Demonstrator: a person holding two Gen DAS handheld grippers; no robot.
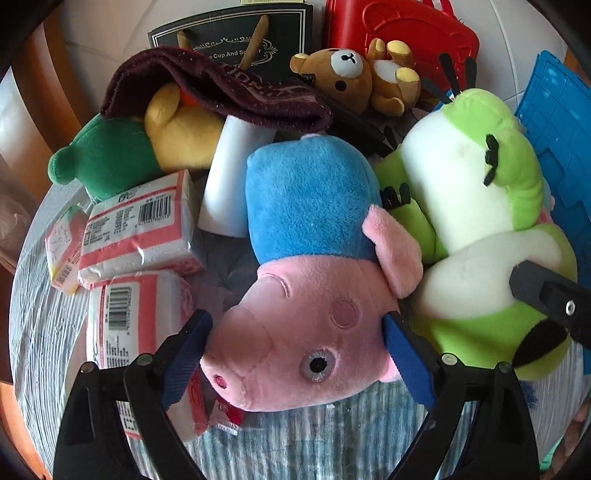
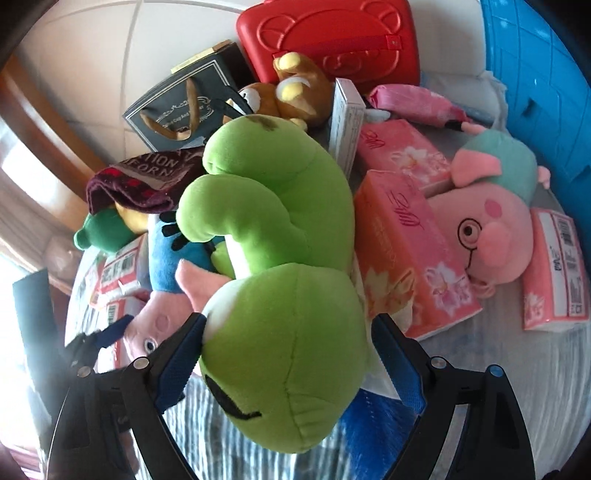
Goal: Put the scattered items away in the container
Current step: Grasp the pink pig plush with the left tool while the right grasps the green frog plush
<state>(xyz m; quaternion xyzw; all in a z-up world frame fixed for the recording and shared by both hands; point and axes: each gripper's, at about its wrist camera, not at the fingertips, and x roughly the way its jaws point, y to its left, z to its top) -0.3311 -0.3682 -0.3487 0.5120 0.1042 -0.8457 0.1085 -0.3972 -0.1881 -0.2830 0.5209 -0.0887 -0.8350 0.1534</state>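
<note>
A pink pig plush in a blue shirt (image 1: 306, 280) lies on the striped cloth, and its head sits between the fingers of my left gripper (image 1: 295, 325), which stands open around it. A green and white frog plush (image 2: 280, 258) lies beside the pig; my right gripper (image 2: 288, 325) is open with the frog's head between its blue pads (image 2: 181, 354). The frog (image 1: 461, 192) also shows in the left wrist view, where a right gripper finger (image 1: 546, 295) rests against it. The blue crate (image 2: 535, 74) stands at the far right, also at the right edge (image 1: 554, 129) of the left wrist view.
Tissue packs (image 1: 136, 229) lie left of the pig, pink tissue boxes (image 2: 406, 251) and a second pig plush (image 2: 491, 221) right of the frog. Behind are a brown bear plush (image 1: 354, 81), a maroon cloth (image 1: 221, 92), a dark gift bag (image 1: 236, 33) and a red case (image 2: 332, 37).
</note>
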